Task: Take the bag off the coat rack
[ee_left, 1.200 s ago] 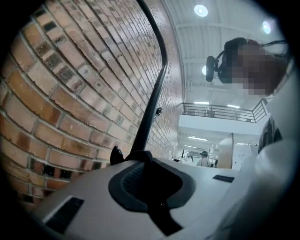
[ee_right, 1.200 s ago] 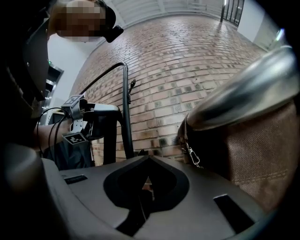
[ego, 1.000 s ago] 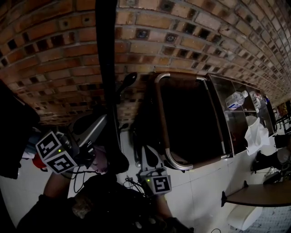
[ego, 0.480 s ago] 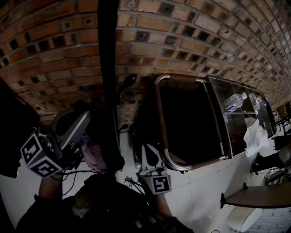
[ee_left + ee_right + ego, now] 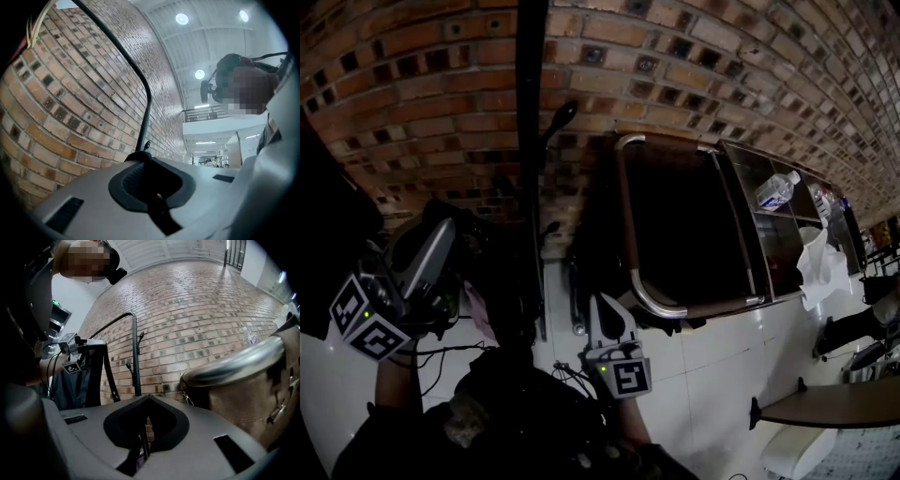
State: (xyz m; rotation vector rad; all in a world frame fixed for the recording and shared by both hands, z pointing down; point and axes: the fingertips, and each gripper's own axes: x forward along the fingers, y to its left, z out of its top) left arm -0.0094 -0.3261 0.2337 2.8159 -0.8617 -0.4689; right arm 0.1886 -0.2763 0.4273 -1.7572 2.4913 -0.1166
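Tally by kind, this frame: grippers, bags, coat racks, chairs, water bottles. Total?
Grippers: 2 (left gripper, right gripper)
Bag: 1
Coat rack: 1
Chair: 1
Water bottle: 1 clearly seen
Total: 6

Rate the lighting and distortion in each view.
Head view: dim and underexposed, the coat rack pole a black silhouette, the brick wall bowed by the lens. Left gripper view: ceiling lights glare, bricks curve strongly. Right gripper view: evenly lit, fisheye bend, chrome tube glinting.
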